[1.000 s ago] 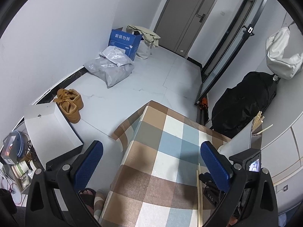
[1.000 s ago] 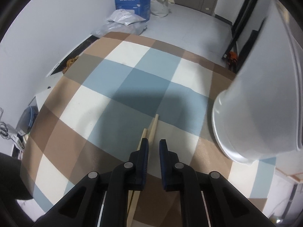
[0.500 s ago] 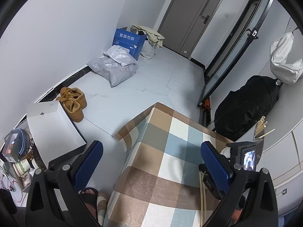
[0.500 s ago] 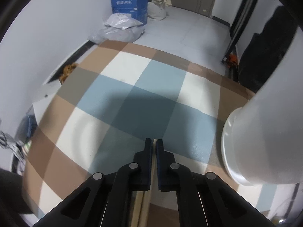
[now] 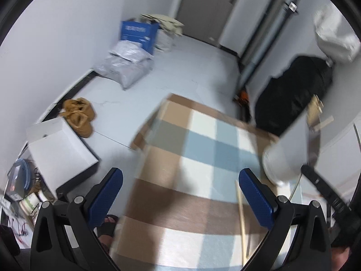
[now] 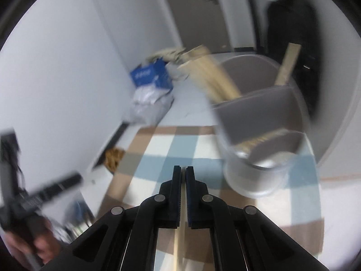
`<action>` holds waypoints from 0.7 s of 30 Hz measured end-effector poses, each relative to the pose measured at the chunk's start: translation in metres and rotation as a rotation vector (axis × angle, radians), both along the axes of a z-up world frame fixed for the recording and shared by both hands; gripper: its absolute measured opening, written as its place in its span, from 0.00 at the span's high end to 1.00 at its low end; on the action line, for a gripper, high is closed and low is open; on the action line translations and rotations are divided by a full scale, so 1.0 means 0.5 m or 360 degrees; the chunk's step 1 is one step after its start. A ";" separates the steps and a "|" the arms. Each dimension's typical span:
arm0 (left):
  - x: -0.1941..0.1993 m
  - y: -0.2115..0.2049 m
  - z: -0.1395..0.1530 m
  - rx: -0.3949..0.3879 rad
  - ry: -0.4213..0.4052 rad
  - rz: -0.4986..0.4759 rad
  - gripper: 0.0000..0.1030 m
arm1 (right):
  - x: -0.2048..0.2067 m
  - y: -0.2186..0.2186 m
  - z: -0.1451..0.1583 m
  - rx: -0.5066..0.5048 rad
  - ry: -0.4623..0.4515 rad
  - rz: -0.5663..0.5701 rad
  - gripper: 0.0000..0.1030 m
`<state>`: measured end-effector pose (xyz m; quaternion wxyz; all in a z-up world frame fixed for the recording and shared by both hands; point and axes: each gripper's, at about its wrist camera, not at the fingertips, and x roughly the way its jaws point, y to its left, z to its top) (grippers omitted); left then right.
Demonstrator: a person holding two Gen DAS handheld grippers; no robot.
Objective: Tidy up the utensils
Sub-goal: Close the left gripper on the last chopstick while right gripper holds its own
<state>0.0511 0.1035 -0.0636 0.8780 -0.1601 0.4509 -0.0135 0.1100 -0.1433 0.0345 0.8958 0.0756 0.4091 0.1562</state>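
Your right hand-held gripper (image 6: pixel 183 176) clenched on a chopstick (image 6: pixel 178 250), divided holder (image 6: pixel 259 135) ahead-right on the counter (image 6: pixel 162 158), left hand-held gripper (image 5: pixel 180 194) released, its view alone showing shoes (image 5: pixel 77 115) on the floor.

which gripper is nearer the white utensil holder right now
Right. The right gripper is shut on a chopstick just left of the holder; the left gripper hangs open farther off, holder to its right.

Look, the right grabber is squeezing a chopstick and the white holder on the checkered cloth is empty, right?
Not quite. The holder is not empty: the right wrist view shows chopsticks already standing in it. The rest holds: the right gripper is shut on a chopstick, over the checkered cloth.
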 end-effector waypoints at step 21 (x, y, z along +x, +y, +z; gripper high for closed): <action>0.055 -0.229 -0.118 0.0255 0.0492 -0.0392 0.27 | -0.080 -0.319 -0.040 0.0624 0.0071 -0.0417 0.97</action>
